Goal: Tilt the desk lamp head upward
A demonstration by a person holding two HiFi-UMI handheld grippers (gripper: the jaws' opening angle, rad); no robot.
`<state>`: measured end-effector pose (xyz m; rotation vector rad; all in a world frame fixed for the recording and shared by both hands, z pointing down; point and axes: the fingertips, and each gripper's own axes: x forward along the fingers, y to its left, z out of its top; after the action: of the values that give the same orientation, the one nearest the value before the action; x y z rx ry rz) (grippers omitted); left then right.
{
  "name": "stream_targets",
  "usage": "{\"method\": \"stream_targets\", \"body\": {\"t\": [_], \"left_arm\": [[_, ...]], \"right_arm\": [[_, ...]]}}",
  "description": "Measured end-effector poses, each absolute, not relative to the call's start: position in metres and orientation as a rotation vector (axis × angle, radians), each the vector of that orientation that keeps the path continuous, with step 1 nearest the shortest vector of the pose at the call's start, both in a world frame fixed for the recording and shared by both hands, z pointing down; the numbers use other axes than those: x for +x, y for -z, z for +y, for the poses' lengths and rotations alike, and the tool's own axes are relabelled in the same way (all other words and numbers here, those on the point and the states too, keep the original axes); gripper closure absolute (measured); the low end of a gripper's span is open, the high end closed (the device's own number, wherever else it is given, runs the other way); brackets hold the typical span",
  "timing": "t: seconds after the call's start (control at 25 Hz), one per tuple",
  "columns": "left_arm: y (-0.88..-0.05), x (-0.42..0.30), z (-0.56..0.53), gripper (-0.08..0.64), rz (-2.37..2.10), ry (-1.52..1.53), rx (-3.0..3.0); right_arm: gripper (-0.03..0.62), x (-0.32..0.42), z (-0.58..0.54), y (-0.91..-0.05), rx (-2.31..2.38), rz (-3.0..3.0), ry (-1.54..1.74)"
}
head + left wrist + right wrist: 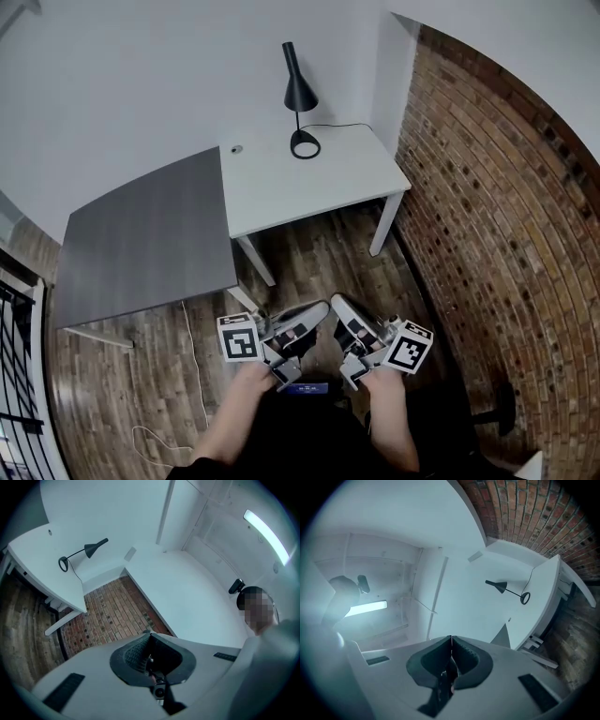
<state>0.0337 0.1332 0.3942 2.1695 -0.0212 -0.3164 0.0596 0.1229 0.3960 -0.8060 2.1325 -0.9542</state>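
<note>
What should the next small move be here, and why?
Probably step toward the white desk and bring the right gripper up toward the lamp head. The desk lamp stands at the desk's far side, well out of reach. The right gripper and the left gripper are both shut, empty and held close to the body.

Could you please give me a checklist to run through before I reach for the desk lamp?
1. Black cone-headed desk lamp upright on white rectangular table: ok.
2. Lamp within reach: not ok, far across the wooden floor.
3. Right hand-held gripper open for grasping: not ok, jaws shut, empty.
4. Left hand-held gripper empty: ok, jaws shut.
5. Slack in the lamp's thin black cable: cannot tell.
</note>
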Motion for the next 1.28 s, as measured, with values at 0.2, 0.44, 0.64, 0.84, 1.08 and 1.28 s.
{"method": "stream_targets", "body": {"t": [0.2, 0.44, 0.64, 0.84, 1.08, 1.28], "left_arm": [[-0.397, 0.037, 0.093, 0.549, -0.019, 0.383, 2.128], [-0.399, 0.058, 0.028, 0.549, 0.026, 0.442, 2.088], [-0.386, 0.064, -0.036, 0.549, 0.077, 0.487, 2.084], [-0.379, 0.05, -0.1, 0.549, 0.04, 0.525, 2.081], [-0.39, 0.034, -0.154, 0.549, 0.008, 0.537, 2.045], [-0.399, 0.039, -0.183, 0.549, -0.031, 0.537, 2.026]], "right_arm": [[0.578, 0.095, 0.102, -0.402, -0.916, 2.084, 0.935], [0.578, 0.123, 0.048, -0.396, -1.023, 2.1, 0.913], [0.578, 0.118, -0.027, -0.374, -1.048, 2.179, 0.873], [0.578, 0.106, -0.096, -0.362, -1.046, 2.208, 0.865], [0.578, 0.09, -0.15, -0.372, -1.047, 2.204, 0.896], [0.578, 0.1, -0.18, -0.387, -1.039, 2.177, 0.938]]}}
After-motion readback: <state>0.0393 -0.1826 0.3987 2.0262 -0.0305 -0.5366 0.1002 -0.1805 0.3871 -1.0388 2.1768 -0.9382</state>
